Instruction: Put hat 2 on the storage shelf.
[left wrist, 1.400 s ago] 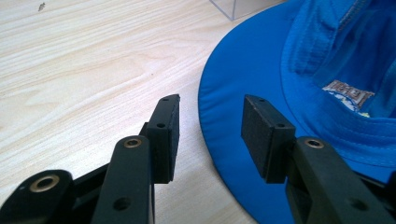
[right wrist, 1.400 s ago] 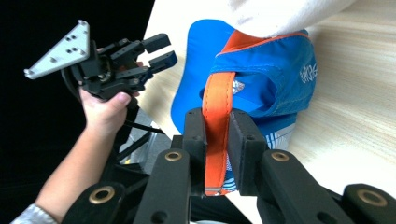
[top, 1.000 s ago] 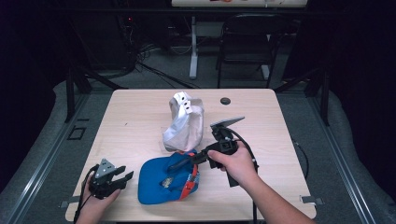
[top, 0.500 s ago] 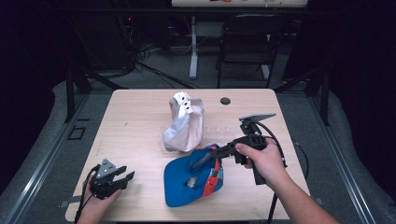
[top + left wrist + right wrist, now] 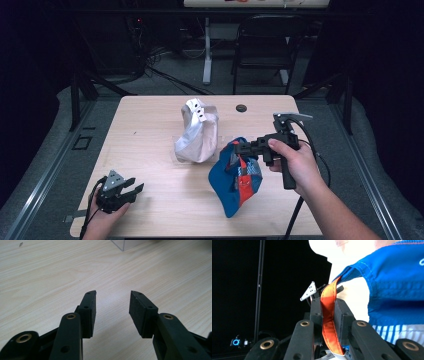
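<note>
A pale wood-grain surface (image 5: 150,125) stands in a dark room, lit from above while everything around it falls into shadow. Grey floor (image 5: 55,145) shows on both sides of it, with dark metal rails (image 5: 45,170) running along the left. Behind the surface, a black chair (image 5: 262,50) stands beside a white table leg (image 5: 206,50). Loose cables (image 5: 160,60) lie tangled on the floor at the back.

no readable text, labels or numbers
</note>
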The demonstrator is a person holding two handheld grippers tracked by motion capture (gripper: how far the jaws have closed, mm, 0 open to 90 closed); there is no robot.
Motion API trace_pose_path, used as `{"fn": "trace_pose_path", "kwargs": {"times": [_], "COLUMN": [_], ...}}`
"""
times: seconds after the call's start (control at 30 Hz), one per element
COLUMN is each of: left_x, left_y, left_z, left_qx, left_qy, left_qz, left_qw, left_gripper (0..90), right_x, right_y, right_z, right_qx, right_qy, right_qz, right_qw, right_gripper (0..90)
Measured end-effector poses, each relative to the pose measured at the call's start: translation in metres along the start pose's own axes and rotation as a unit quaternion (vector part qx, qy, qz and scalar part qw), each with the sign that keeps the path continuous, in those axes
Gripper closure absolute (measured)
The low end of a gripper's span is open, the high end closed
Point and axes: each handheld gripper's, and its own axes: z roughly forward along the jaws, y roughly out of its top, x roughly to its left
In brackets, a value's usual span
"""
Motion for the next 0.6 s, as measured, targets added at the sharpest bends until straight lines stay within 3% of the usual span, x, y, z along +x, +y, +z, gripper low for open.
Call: {"fn": "trace_pose_path", "kwargs": {"times": [0.17,0.37,0.6], "left_x": [0.0,0.0,-0.002], "left_y": [0.0,0.0,0.0], "left_z": [0.0,0.001,0.001], "left_qx": [0.0,0.0,-0.006], "left_qy": [0.001,0.0,-0.003], "left_qz": [0.0,0.005,0.0], "left_qw": [1.0,1.0,1.0], "left_gripper": [57.4,57.1,54.2], "right_x": [0.004,0.01,0.02], "right_y": [0.004,0.012,0.022], "right_z": [-0.012,-0.028,-0.035], "right_qx": [-0.021,-0.04,-0.057], "right_qy": [-0.002,0.012,0.01], "right_qz": [-0.001,0.005,0.001], "right_qw": [0.9998,0.9991,0.9983], "right_gripper": [78.9,78.9,78.8]}}
